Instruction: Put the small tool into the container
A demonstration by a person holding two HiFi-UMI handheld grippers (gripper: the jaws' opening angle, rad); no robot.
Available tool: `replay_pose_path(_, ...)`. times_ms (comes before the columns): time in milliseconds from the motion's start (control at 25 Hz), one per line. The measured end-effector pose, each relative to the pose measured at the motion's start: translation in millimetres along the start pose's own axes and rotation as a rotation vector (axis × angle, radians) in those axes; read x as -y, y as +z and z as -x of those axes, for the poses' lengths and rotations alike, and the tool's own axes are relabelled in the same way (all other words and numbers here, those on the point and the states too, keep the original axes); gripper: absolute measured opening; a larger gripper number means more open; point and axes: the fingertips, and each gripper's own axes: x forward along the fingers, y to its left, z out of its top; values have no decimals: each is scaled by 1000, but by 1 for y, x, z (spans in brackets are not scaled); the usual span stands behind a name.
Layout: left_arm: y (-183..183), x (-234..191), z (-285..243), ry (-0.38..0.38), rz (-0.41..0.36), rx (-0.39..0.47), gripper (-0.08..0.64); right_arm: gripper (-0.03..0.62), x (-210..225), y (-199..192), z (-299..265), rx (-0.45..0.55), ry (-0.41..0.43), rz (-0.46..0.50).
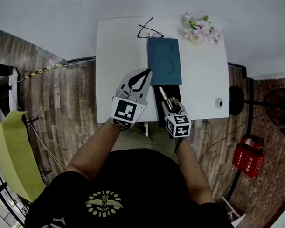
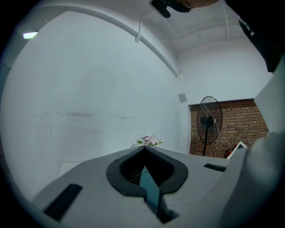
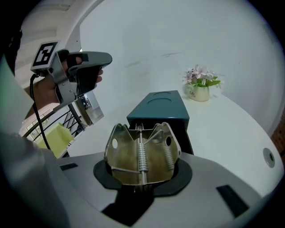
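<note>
Above the white table (image 1: 206, 76), the right gripper (image 3: 141, 180) clamped the base of a small sprung metal tool (image 3: 141, 156), seemingly stiff, light and slippery, near the teal container (image 1: 165, 61); the left gripper (image 1: 145, 74) was closed, empty.

Glasses (image 1: 150, 31) behind container (image 1: 164, 61); flowers (image 1: 200, 29) rightward

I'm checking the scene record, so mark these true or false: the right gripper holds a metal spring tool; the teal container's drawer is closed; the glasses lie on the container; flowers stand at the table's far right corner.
1. True: the right gripper is shut on the metal spring tool.
2. False: the black drawer stands out from the teal container.
3. False: the glasses lie on the white table, by the container's far edge.
4. True: the flowers stand there.
</note>
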Motion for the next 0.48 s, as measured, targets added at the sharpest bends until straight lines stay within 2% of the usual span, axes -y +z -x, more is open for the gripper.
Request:
replay_pose_path(320, -4, -8, 2, 24, -9, -10, 8, 130, -4, -8, -17, -55, 37, -11)
replay_pose_path(480, -1, -14, 6, 42, -4, -10, 8, 130, -8, -12, -23, -87, 48, 16)
